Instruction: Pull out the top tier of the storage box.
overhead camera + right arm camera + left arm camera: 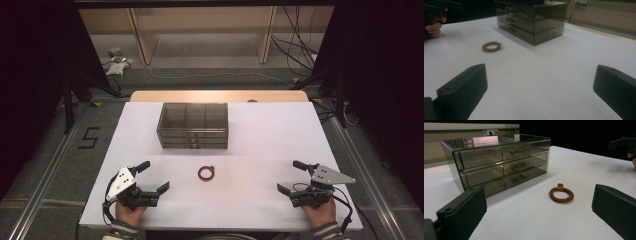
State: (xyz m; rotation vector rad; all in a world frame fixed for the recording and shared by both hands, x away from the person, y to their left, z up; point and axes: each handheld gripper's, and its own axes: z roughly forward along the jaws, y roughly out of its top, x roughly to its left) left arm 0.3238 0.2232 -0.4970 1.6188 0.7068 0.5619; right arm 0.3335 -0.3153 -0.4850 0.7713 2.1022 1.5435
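White is the surface [260, 145], large and smooth, so small things can slide on it easily. At its far middle stands the smoky plastic drawer cabinet [193, 125] with three drawers, all closed. It looks light, and I judge that if I pull a small handle with one hand only, the whole cabinet may come toward me instead of the drawer. My left gripper [151, 176] and my right gripper [290, 176] rest near the front corners, well apart, both with jaws wide and holding nothing. Between them, just before the cabinet, lies the brown beaded bracelet [206, 173], flat on the surface. It is thin and low, so the jaws may scrape the surface and push it away, or catch only one bead and drop it.
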